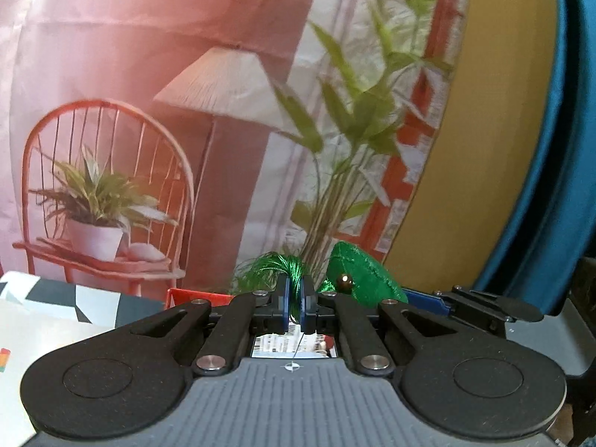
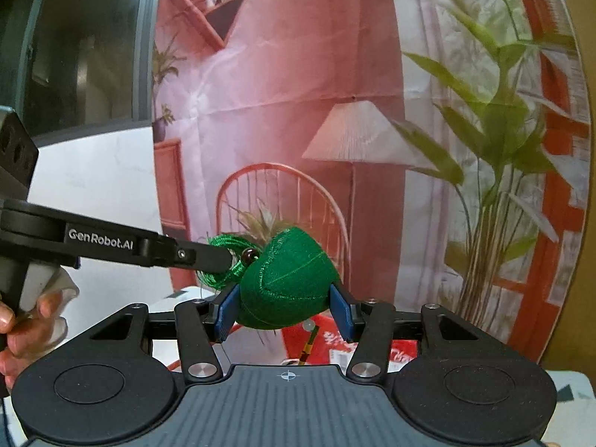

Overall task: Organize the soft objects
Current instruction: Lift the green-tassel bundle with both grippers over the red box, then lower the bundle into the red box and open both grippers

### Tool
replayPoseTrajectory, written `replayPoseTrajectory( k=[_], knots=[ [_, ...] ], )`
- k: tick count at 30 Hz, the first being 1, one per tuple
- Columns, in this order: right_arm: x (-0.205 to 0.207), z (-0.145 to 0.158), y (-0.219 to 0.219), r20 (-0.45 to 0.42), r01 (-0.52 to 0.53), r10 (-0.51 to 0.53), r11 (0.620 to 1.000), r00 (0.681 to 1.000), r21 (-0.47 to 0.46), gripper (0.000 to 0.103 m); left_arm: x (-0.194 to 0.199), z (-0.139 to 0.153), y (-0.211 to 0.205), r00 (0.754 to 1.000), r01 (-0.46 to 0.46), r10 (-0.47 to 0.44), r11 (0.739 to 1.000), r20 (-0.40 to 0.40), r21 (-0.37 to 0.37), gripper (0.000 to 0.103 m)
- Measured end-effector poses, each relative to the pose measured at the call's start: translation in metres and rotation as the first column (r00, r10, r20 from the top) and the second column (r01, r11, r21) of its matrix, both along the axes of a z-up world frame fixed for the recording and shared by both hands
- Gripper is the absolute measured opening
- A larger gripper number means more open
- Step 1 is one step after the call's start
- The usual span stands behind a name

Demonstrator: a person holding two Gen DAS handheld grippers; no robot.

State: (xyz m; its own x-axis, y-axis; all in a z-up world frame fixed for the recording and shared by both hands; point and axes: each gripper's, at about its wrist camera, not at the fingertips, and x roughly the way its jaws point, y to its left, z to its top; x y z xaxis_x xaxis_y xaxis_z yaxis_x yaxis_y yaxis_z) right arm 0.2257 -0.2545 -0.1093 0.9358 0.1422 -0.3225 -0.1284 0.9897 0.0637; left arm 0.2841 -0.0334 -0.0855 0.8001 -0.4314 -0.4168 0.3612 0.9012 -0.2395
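Right tool point(image 2: 285, 307) clamps green pouch point(image 2: 287, 283) (level); left tool point(image 1: 294, 300) pinches tassel point(image 1: 294, 272).

Left gripper point(image 1: 294, 300): fingers are pressed together on the green tassel point(image 1: 294, 272) of the green plush point(image 2: 287, 283), reaching in from the plush's left. Right gripper point(image 2: 285, 311): blue fingers point(image 2: 228, 311) are clamped against both sides of the plush body. A hand point(image 2: 29, 324) is wrapped around the left gripper's handle.

- "GenRobot.AI" in white letters stands on the black arm of the left gripper point(image 2: 219, 257), at the left of the right wrist view.
- White print on the near red box point(image 2: 335, 339) is unreadable.
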Motion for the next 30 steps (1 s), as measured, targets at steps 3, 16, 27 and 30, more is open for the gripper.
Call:
replayPoseTrajectory(
  k=[3,16,27,30],
  knots=[
    [0.022,-0.014,-0.005,-0.045,0.006,-0.006,1.0,0.999,0.008,0.049,0.019,-0.016,-0.003,0.999,0.005,-0.005,1.0,-0.048,0.01,0.006],
    [0.077,-0.081,-0.034,-0.339,0.121,-0.094,0.991,0.936,0.061,0.048,0.068,-0.081,-0.008,0.98,0.035,-0.024,0.998,-0.198,0.05,0.009],
    [0.082,-0.092,-0.059,-0.447,0.349,-0.289,0.935,0.846,0.056,0.057,0.069,-0.086,-0.006,0.978,0.015,0.004,0.996,-0.209,0.09,0.051],
    [0.074,-0.089,-0.062,-0.434,0.376,-0.315,0.925,0.844,0.06,0.068,0.062,-0.082,-0.005,0.98,0.012,0.009,0.994,-0.199,0.104,0.051]
  ],
)
